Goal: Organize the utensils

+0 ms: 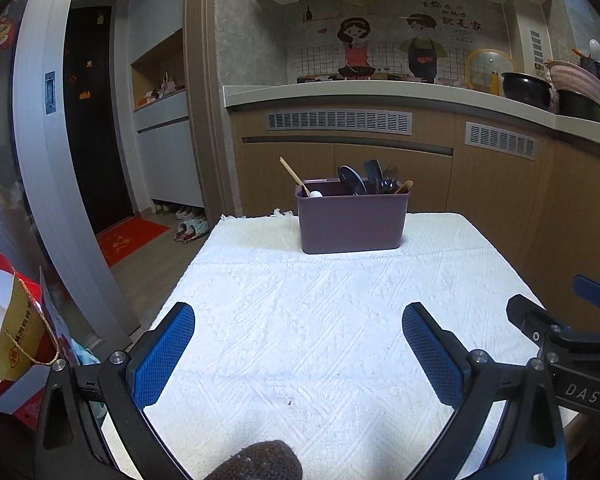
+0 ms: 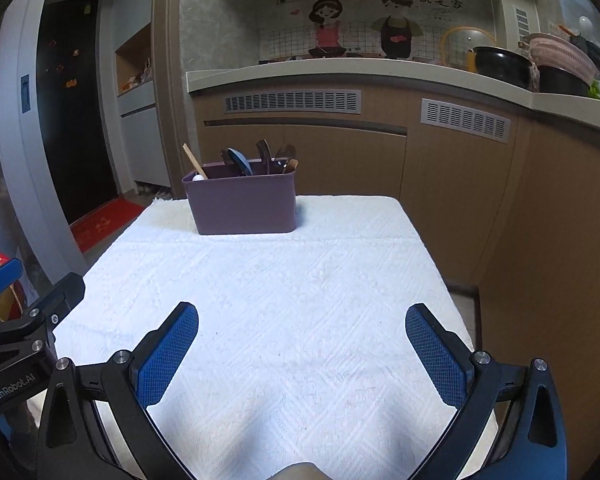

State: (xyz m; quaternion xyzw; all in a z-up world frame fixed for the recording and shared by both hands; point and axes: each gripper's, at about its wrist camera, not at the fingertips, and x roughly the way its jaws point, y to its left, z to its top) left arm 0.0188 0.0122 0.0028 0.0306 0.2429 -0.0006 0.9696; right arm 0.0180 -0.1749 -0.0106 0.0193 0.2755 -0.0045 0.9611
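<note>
Both my grippers hang over the near end of the table, nothing in either. Left gripper (image 1: 298, 354): jaws spread wide, blue pads (image 1: 162, 354) bare, only cloth btwn them. Right gripper (image 2: 302, 354): same, spread as wide as it goes, pads (image 2: 436, 356) bare, nothing held.

The utensils (image 1: 370, 180) are all in the purple bin (image 1: 350, 222) at the far end of the table, standing up w/ heads & handles poking over the rim. From the left wrist view I make out a wooden-handled one (image 1: 294, 176) leaning at the bin's left end w/ a white bit beside it, a dark round-headed one, a couple of dark spoons or similar in the middle, and a small wooden one at the right. Can't tell if the bin has dividers inside, so can't say they're sorted by kind.

The white cloth (image 2: 280, 300) btwn me & the bin is bare; no loose utensil on it in either view.

My read: task looks done or v. nearly. Everything I can see is binned, both grippers free & well short of the bin. Left to do, if anything: tidy that leaning wooden one, or back off.
</note>
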